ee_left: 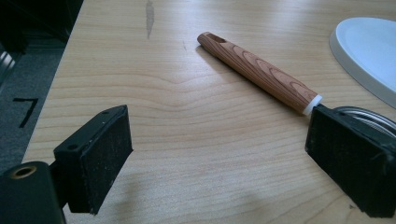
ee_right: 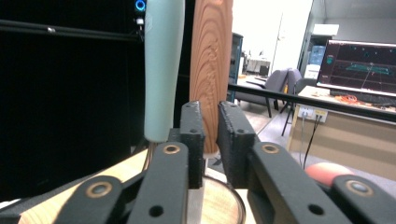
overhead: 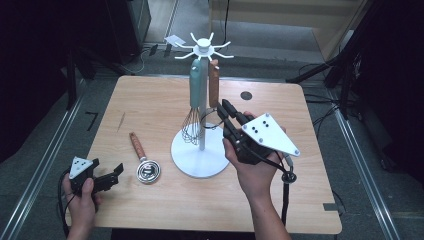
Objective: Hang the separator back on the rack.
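The wooden table (overhead: pixel 150 105) carries everything here, and the white rack (overhead: pixel 201 150) standing near its middle serves as the landmark: a round base, a thin upright pole and a crown of hooks at the top.

Two utensils hang from those hooks, close beside the pole. On the left side of the pole hangs a whisk (overhead: pixel 195 100) with a pale green handle, its wire loops down just above the base. Just right of it hangs a utensil with a wood-grain handle (overhead: pixel 214 82).

The right gripper (overhead: pixel 221 107) reaches in from the right of the rack, level with the lower end of that wood-grain handle. In the right gripper view its jaws are drawn close together around the lower end of the wood-grain handle (ee_right: pixel 211 70), which sits in the narrow gap between the pads; they look clenched on it, though the exact contact is hard to make out. The green handle (ee_right: pixel 162 65) hangs just left of the jaws.

A second wood-handled utensil (overhead: pixel 142 159) lies flat on the table to the left of the rack's base, its metal head nearest the base.

The left gripper (overhead: pixel 114 176) rests low, further left of the rack near the table's front edge. Its jaws stand wide and released, holding nothing; the lying utensil (ee_left: pixel 259 72) is just ahead of them.
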